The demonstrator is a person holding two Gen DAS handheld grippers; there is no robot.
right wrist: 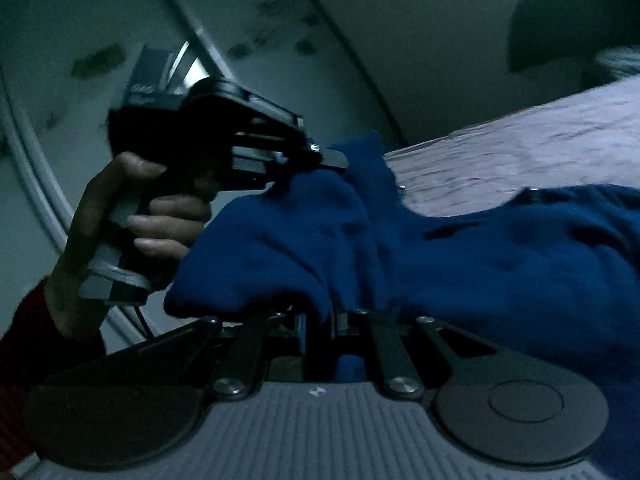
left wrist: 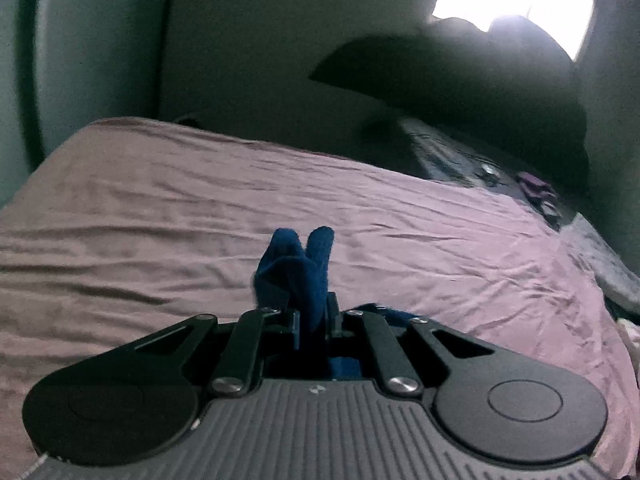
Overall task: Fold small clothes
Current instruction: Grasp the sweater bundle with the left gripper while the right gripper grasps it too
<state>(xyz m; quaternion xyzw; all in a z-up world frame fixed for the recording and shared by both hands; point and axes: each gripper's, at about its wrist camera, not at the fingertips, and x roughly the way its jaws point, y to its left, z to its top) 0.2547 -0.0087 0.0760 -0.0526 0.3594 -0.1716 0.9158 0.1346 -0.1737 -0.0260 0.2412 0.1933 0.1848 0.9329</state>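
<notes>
Now both my tongs are pinched tight on the blue garment (right wrist: 460, 248): left tongs (left wrist: 314, 320) on one bunched edge, right tongs (right wrist: 320, 316) on another, the cloth hanging between them just above the bed (left wrist: 160, 208). Lifting done, I judge; next comes spreading it flat on the bed.

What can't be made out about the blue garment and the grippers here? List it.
- Blue garment: its type and full shape; bunched, cut off by the right wrist view's right edge.
- Right gripper: fingertips buried in cloth.
- Left gripper: pads hidden by pinched cloth.
- Dark mass beyond the bed: backlit, unidentifiable.
</notes>
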